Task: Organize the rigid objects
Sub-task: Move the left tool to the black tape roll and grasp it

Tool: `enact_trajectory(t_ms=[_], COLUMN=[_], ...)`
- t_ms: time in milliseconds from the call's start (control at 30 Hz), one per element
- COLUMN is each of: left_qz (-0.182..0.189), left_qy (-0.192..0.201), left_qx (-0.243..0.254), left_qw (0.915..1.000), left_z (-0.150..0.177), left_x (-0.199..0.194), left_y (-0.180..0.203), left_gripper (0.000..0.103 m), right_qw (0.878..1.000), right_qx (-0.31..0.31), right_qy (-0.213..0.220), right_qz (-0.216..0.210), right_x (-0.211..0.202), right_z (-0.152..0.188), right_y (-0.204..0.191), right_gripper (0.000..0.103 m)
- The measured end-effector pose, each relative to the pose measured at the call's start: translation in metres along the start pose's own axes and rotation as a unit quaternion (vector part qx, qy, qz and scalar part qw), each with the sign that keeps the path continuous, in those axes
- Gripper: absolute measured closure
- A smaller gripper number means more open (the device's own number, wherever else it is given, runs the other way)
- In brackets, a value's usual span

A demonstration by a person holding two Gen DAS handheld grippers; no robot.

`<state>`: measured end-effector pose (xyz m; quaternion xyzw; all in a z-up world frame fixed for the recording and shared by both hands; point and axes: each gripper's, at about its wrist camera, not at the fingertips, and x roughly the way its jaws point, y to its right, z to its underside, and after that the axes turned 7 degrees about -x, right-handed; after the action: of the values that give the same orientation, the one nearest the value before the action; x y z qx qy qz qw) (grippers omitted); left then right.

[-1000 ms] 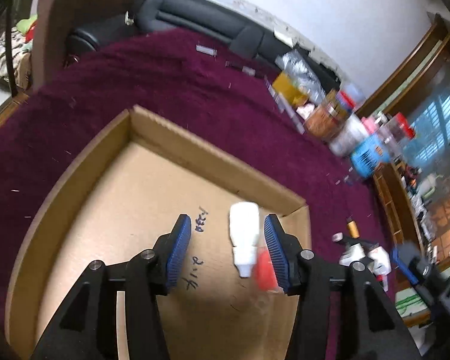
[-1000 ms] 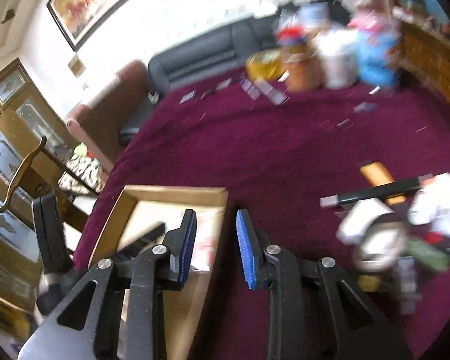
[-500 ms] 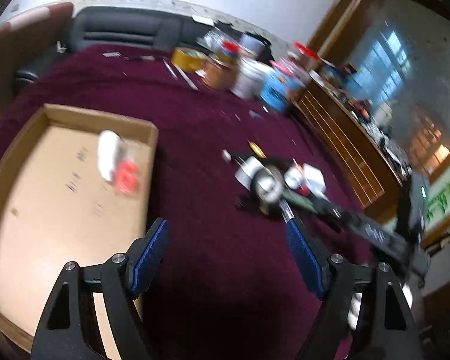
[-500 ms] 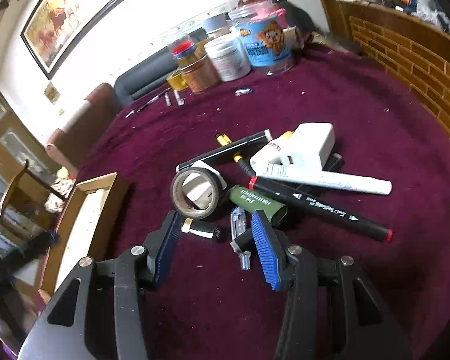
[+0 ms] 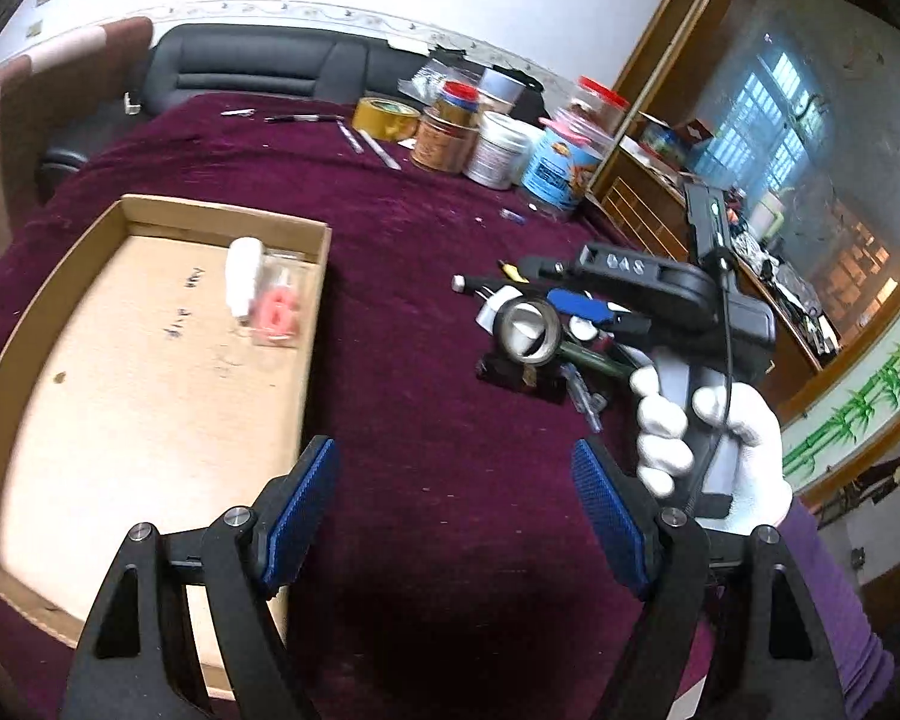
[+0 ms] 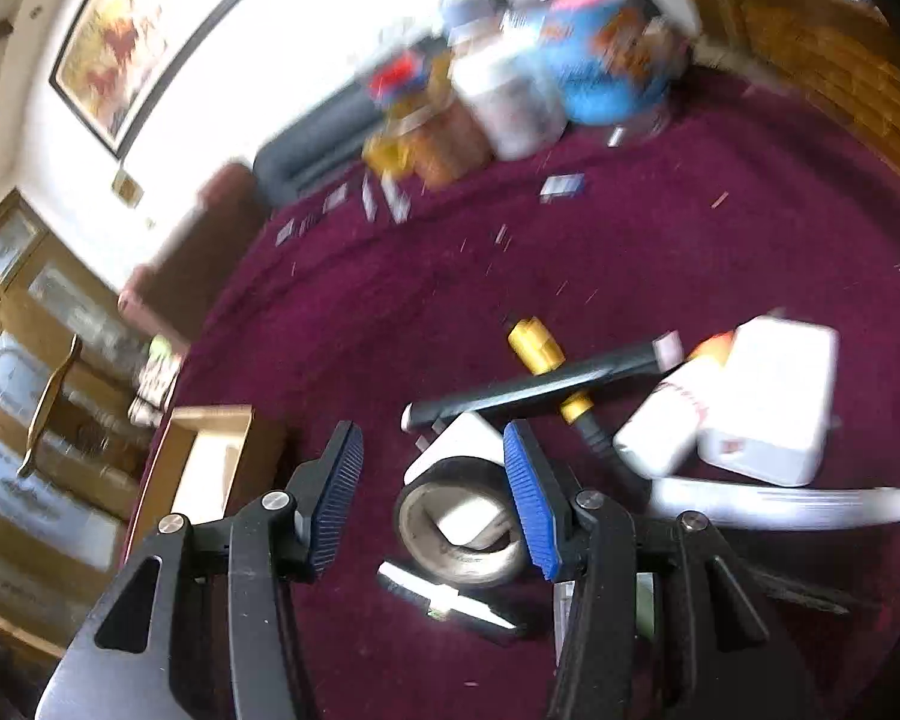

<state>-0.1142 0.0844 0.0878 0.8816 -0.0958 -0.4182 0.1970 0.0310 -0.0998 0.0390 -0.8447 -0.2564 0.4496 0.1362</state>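
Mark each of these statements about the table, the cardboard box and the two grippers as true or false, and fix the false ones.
1. The cardboard box holds a white bottle. True.
2. The left gripper is clamped on a marker. False: its jaws stand wide apart over bare maroon cloth with nothing between them.
3. The tape roll lies inside the box. False: it lies on the cloth in the pile of loose items, outside the box.
4. The right gripper is held by a white-gloved hand. True.
5. The jars stand at the far side of the table. True.
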Motion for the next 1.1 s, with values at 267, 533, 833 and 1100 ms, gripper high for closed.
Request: enact_trajectory(t_ms=[267, 533, 833, 1100], left_qz=[0.01, -0.017, -0.067, -0.109], left_qy=[-0.009, -0.029, -0.047, -0.084], left_qx=[-0.012, 0.036, 0.067, 0.064], left_qw=[0.9998, 0.9988, 0.9944, 0.9884], left_z=[0.0, 0.001, -0.043, -0.062], left_x=[0.007, 0.033, 0.092, 0.152], left_y=[-0.012, 0.015, 0.04, 0.034], left_gripper=[0.028, 0.028, 0.028, 0.029], right_qw=[0.972, 0.996, 0.996, 0.994], right_qx=[-0.073, -0.024, 0.004, 0.022], right_qy=[-0.106, 0.043, 0.086, 0.107], right_qz=[-0.198, -0.074, -0.02, -0.006], right_x=[-0.027, -0.068, -0.074, -0.08], right_z=[0.042, 0.055, 0.061, 0.056], right_y=[-0.027, 0.016, 0.033, 0.047], right_gripper=[0.053, 0.053, 0.054, 0.054])
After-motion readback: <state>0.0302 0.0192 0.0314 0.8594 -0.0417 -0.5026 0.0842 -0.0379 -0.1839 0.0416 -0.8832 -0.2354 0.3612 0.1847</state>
